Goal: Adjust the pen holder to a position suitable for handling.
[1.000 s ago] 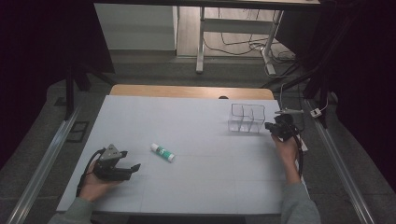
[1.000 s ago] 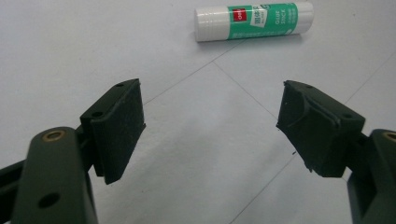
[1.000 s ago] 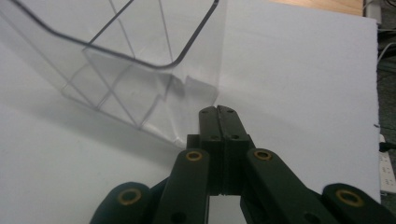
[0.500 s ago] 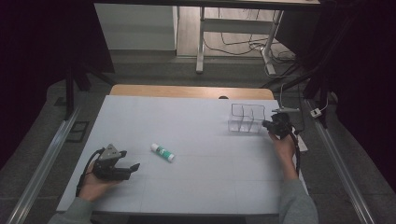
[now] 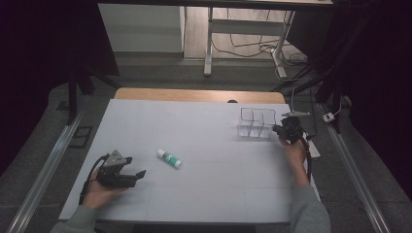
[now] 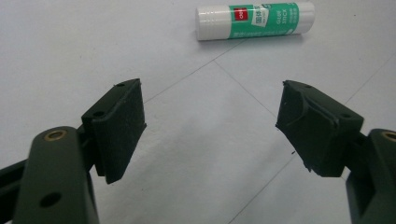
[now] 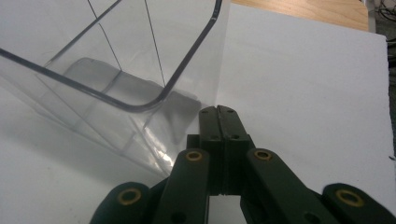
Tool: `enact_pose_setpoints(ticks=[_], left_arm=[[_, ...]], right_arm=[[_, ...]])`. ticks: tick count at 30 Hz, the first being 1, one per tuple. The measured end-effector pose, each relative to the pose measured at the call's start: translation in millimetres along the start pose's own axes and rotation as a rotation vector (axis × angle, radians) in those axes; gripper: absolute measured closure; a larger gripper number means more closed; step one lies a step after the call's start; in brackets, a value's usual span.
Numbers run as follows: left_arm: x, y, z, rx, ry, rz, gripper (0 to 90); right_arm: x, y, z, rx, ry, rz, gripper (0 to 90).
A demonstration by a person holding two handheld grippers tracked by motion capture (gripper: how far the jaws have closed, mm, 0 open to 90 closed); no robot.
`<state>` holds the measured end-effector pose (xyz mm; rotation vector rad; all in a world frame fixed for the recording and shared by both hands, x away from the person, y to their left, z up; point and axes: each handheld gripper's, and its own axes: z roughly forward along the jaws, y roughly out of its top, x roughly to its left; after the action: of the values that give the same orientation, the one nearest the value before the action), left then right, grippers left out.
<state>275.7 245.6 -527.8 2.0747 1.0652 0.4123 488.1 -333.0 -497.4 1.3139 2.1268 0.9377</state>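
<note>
On the high view, the left gripper [image 5: 133, 174] is resting low on the pale surface [image 5: 209, 189] near the person's edge, at about 8 o'clock from the middle, with the hand wrapped around its body and its fingers pointing toward 3 o'clock. In the left gripper view its fingers [image 6: 119, 126] are standing wide apart with nothing between them, only bare surface showing in the gap. The glue stick [image 5: 168, 158], white with a green label, is lying on its side on the surface at about 1 o'clock from that gripper, near it but not touching; in the left gripper view the glue stick [image 6: 254, 20] is lying crosswise beyond the fingertips, at 12 o'clock, its white cap end to the left. Well apart, at about 3 o'clock on the surface, the right gripper [image 5: 283, 130] is sitting just beside the right-hand end of the clear divided box [image 5: 256, 122], which is standing upright toward the far right of the surface. In the right gripper view its fingers [image 7: 218, 140] are pressed together, the pads meeting with nothing seen between them, and the tips are lying against or just beside the lower outer wall of the clear divided box [image 7: 140, 93]; whether they are truly touching it I cannot tell.
</note>
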Motion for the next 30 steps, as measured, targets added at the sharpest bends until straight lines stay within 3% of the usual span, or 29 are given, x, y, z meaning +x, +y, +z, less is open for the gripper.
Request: enact_pose_setpoints(ticks=[3,8,15,23,30], left_arm=[[-0.3,0.2,-0.6,-0.01,-0.016,-0.01,23.1],[0.8,-0.2,-0.4,-0.005,-0.005,-0.014,22.5],[1.0,-0.4,-0.3,-0.004,-0.003,-0.016,22.5],[0.8,0.1,-0.3,-0.011,-0.018,-0.021,22.6],[1.3,0.1,0.5,-0.008,-0.014,-0.022,22.6]], right_arm=[[-0.7,0.2,0.9,-0.004,0.004,0.001,89.0],[0.6,0.2,1.9,-0.005,-0.012,-0.008,89.0],[-0.4,-0.1,2.4,-0.006,0.004,0.004,88.9],[14.6,4.5,8.1,0.003,0.021,-0.047,89.0],[26.1,8.7,15.5,0.009,0.021,-0.061,89.0]])
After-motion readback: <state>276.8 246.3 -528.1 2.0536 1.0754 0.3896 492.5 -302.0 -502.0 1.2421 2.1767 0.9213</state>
